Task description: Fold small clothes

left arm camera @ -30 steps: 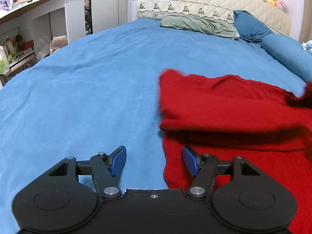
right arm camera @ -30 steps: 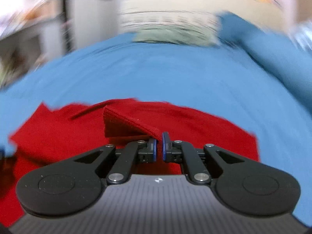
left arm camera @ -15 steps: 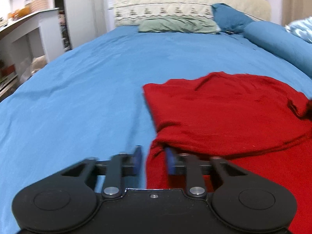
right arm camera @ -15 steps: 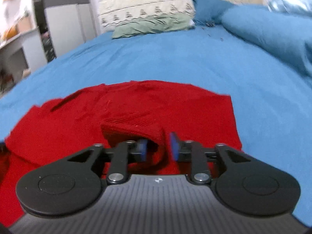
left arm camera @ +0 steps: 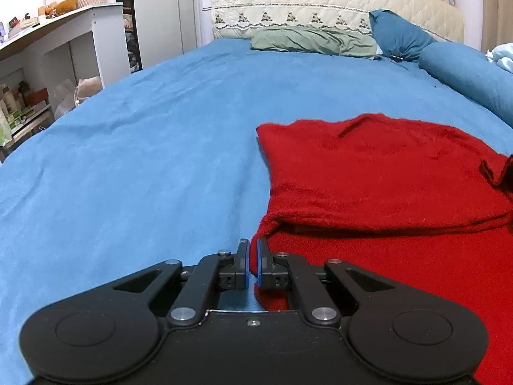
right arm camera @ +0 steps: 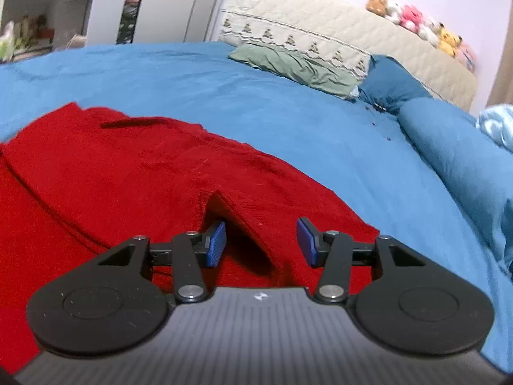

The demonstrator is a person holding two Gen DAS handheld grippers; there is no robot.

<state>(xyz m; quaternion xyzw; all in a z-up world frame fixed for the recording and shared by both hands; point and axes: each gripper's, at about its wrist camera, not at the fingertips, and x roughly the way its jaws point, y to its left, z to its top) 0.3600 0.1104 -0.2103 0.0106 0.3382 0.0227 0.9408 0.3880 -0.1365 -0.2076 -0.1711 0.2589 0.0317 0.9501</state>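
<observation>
A red knit garment (left arm camera: 378, 173) lies on the blue bedsheet (left arm camera: 144, 147), with one layer folded over the rest. My left gripper (left arm camera: 252, 264) is shut on the garment's left edge, low on the bed. In the right wrist view the garment (right arm camera: 128, 173) fills the left and middle. My right gripper (right arm camera: 261, 243) is open, its jaws wide apart just above a raised fold of the red cloth (right arm camera: 237, 215). Nothing is held in it.
A green pillow (left arm camera: 314, 40), a dark blue pillow (left arm camera: 397, 38) and a blue bolster (left arm camera: 465, 73) lie at the head of the bed by the quilted headboard (left arm camera: 336, 9). White shelves (left arm camera: 64, 48) stand to the left of the bed.
My left gripper went from open beside the garment to shut on its left edge. My right gripper went from shut on the red cloth to open, releasing the fold.
</observation>
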